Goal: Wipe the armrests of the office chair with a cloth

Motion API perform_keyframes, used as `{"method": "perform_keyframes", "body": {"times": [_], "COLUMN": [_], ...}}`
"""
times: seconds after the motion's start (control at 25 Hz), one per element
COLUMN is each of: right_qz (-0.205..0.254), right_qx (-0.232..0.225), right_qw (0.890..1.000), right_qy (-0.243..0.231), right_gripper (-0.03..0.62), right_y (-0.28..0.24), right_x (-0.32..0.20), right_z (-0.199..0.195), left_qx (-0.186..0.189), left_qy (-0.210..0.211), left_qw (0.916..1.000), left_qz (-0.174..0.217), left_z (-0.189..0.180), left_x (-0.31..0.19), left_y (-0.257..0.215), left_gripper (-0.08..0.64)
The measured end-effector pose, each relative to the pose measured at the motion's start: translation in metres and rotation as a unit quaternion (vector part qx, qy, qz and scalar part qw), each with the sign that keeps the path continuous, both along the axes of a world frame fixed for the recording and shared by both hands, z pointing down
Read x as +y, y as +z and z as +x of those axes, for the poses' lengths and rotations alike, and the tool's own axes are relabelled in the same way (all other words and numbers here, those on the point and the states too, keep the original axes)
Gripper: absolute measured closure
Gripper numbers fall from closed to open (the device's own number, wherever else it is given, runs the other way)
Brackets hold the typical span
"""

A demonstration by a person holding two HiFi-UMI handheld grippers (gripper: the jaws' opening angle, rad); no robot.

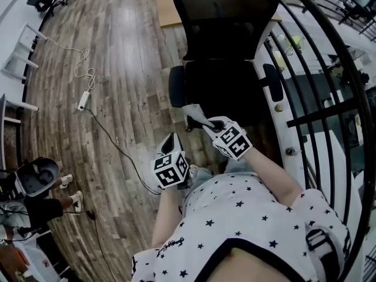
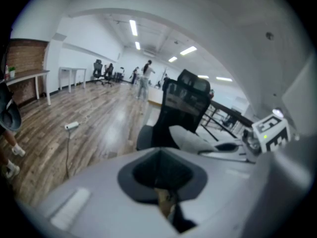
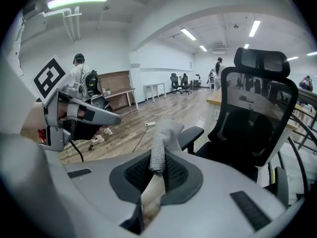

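While the right gripper clamps the grey cloth in front of the office chair, clear of the near armrest, only a narrow fold is held. Wiping friction could pull it free. The left gripper, jaws together and empty, offers no backup.

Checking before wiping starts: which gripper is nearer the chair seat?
Right. The right gripper, holding the cloth, is at the front edge of the seat; the left gripper sits farther back and off to the left.

Grey cloth pinched between jaws.
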State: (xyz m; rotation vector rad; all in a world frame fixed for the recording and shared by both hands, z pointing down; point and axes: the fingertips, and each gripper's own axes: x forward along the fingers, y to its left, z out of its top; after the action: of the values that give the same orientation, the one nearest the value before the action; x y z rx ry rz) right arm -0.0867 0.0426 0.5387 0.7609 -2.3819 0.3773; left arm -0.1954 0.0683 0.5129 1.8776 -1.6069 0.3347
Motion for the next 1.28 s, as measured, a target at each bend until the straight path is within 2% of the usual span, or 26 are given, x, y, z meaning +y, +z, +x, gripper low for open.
{"method": "perform_keyframes", "body": {"times": [0.24, 0.44, 0.88, 1.28], "right_qz": [0.003, 0.004, 0.009, 0.002], "right_qx": [-0.009, -0.007, -0.015, -0.017], "right_qw": [1.0, 1.0, 0.999, 0.999], "right_qy": [0.01, 0.016, 0.039, 0.05], "right_gripper": [0.561, 0.561, 0.561, 0.561], "right_y": [-0.014, -0.031, -0.034, -0.023], "right_x": [-0.024, -0.04, -0.069, -0.093], "right_z": [0.059, 0.091, 0.183, 0.271], "left_qx": [-0.005, -0.006, -0.015, -0.011], "left_qy": [-0.006, 0.003, 0.027, 0.031], "left_qw": [1.0, 1.0, 0.9995, 0.9994], "left_qz": [-0.003, -0.003, -0.003, -0.009], "left_z": [0.048, 0.074, 0.16, 0.249], "left_x": [-0.024, -0.044, -0.081, -0.105], "left_y": [-0.006, -0.021, -0.02, -0.008], "left_gripper": [0.554, 0.554, 0.554, 0.554]}}
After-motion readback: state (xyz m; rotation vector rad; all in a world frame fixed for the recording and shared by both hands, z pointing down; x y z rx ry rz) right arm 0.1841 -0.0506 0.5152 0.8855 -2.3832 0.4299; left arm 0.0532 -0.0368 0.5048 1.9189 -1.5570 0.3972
